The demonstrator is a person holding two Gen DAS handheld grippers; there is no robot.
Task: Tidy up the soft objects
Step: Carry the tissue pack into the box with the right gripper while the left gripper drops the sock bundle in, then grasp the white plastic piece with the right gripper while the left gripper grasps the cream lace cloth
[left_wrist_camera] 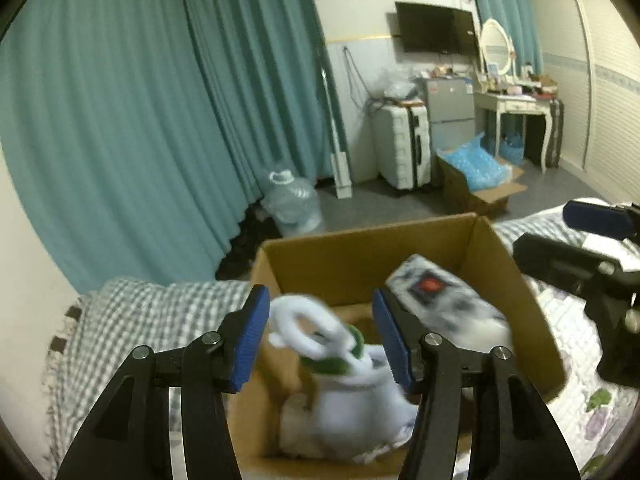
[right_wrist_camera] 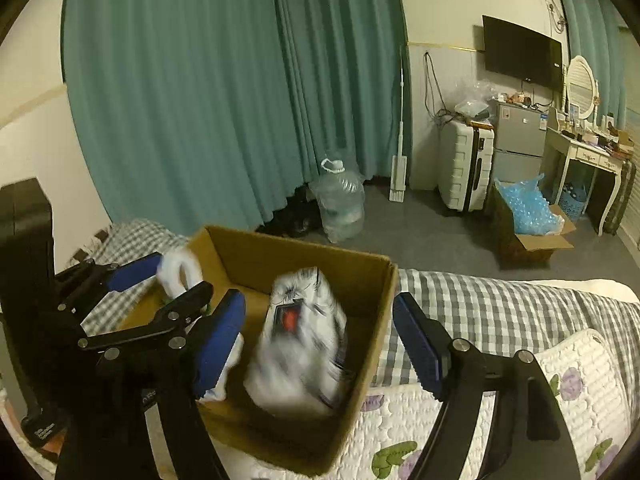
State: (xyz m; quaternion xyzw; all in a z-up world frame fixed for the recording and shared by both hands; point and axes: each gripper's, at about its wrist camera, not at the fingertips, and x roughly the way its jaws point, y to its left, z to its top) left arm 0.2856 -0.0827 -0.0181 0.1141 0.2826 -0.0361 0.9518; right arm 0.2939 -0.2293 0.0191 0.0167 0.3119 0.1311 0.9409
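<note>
A brown cardboard box [left_wrist_camera: 352,256] stands open on the bed; it also shows in the right wrist view [right_wrist_camera: 304,256]. Inside lie a white plush toy with green parts [left_wrist_camera: 340,364] and a black-and-white speckled soft object with a red patch [left_wrist_camera: 440,296], blurred, also in the right wrist view [right_wrist_camera: 300,332]. My left gripper [left_wrist_camera: 320,340] is open above the box, the white plush loop between its jaws without contact. My right gripper [right_wrist_camera: 320,340] is open and empty over the speckled object. In the right wrist view the left gripper [right_wrist_camera: 172,280] is at the box's left.
The bed has a grey checked blanket [right_wrist_camera: 500,312] and a white quilt with purple flowers [right_wrist_camera: 480,420]. Teal curtains [left_wrist_camera: 160,100] hang behind. On the floor stand a water jug [right_wrist_camera: 340,204], a suitcase [right_wrist_camera: 464,168], a small fridge [right_wrist_camera: 516,140] and a box of blue plastic [right_wrist_camera: 528,216].
</note>
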